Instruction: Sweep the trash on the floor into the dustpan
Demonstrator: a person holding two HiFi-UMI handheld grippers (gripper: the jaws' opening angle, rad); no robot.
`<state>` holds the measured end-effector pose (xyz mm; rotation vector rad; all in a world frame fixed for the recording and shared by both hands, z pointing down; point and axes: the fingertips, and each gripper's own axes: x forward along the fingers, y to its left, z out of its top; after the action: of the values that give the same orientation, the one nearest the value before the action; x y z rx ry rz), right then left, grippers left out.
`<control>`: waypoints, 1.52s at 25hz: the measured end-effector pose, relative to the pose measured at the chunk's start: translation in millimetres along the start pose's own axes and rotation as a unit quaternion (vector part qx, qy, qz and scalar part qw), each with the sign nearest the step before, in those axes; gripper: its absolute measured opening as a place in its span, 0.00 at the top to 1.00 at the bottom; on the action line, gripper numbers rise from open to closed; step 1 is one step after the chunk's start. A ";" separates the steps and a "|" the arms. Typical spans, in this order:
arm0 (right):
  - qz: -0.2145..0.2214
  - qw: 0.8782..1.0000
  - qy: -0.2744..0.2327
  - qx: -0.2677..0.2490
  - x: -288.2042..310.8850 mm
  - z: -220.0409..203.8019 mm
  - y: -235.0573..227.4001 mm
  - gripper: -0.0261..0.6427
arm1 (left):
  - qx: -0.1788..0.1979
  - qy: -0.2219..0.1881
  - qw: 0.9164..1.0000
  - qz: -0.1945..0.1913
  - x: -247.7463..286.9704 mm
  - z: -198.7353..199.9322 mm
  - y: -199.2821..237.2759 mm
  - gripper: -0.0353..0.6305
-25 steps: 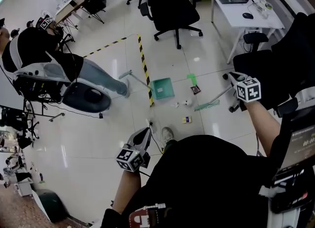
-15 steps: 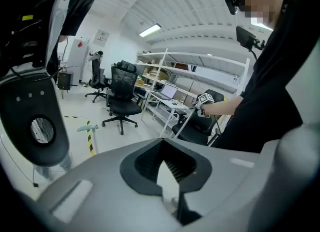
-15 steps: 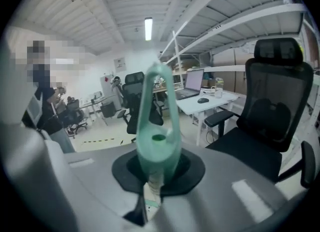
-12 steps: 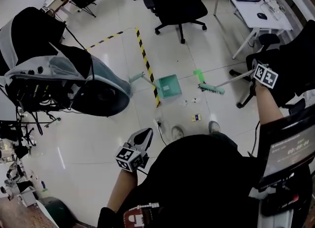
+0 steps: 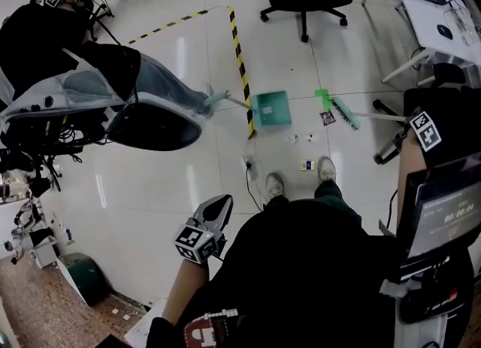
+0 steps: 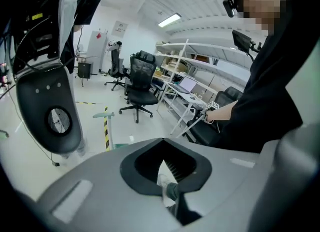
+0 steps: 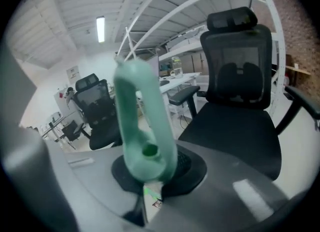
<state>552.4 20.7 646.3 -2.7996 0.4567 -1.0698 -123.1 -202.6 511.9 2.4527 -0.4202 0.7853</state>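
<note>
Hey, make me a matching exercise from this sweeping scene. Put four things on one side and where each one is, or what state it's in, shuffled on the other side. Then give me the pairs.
Things:
1. dustpan
2. broom
3. left gripper
4. trash bits

Places or states:
A. clamped by its green handle in the right gripper
B. loose on the floor near the person's shoes
C. shut, holding nothing
D. on the floor beside the striped tape

Pairs: 1-D, 2-A, 3-C, 4-B.
</note>
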 end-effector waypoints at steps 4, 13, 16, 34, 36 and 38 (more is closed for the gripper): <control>-0.042 0.999 0.015 0.020 17.2 -54.9 -33.3 0.96 | -0.013 0.027 0.999 0.009 12.5 -15.4 -1.1 0.94; 0.026 0.991 0.088 -0.096 17.6 -110.0 -4.6 0.95 | -0.014 0.041 0.999 -0.001 16.5 -25.2 5.5 0.94; 0.188 0.934 0.113 -0.281 13.9 -106.6 70.5 0.95 | -0.015 0.030 0.999 0.004 12.1 -23.8 12.2 0.94; 0.587 0.353 0.199 -0.700 -125.9 -367.6 346.3 0.95 | -0.126 0.000 0.987 0.096 -65.3 -98.8 21.1 0.94; 0.602 0.293 0.203 -0.715 -139.5 -391.7 356.7 0.95 | -0.140 -0.007 0.984 0.109 -72.4 -106.8 25.1 0.94; 0.612 0.224 0.219 -0.726 -149.9 -410.4 361.1 0.95 | -0.157 -0.015 0.980 0.119 -76.2 -114.7 27.2 0.94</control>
<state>86.9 -272.6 782.6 0.1888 -2.1182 0.3388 -245.6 -149.9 555.6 2.1443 -0.7980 0.7163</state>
